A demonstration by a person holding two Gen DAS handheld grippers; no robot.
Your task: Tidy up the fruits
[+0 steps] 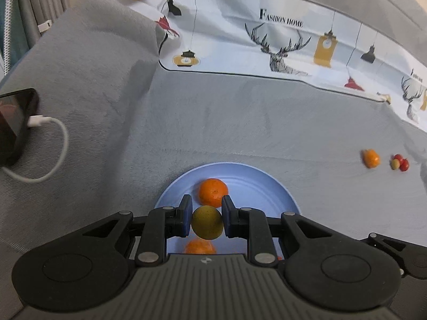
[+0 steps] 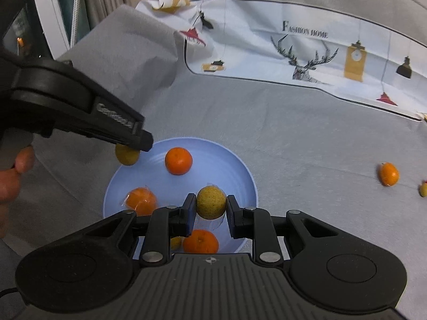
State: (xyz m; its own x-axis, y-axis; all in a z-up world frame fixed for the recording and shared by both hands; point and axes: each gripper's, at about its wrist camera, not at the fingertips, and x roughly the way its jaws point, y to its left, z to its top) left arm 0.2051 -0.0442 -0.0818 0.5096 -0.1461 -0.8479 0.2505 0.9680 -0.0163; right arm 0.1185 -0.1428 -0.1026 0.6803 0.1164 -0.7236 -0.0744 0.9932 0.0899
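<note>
Two yellow-green fruits are in grip at once, both over the blue plate. The left gripper is clamped on one greenish fruit above the plate's near half, and the right gripper pinches a speckled yellow fruit that seems to sit in a clear wrapper, though blur makes that uncertain. On the plate lie an orange at about 11 o'clock, a wrapped orange at 8 o'clock and another orange at 6 o'clock.

The risk I see is crowding: dropped from height, either round fruit could strike an orange and roll off the shallow rim onto the grey cloth. The grippers, close together, might also knock each other. A stray orange and small fruits wait at 3 o'clock.
</note>
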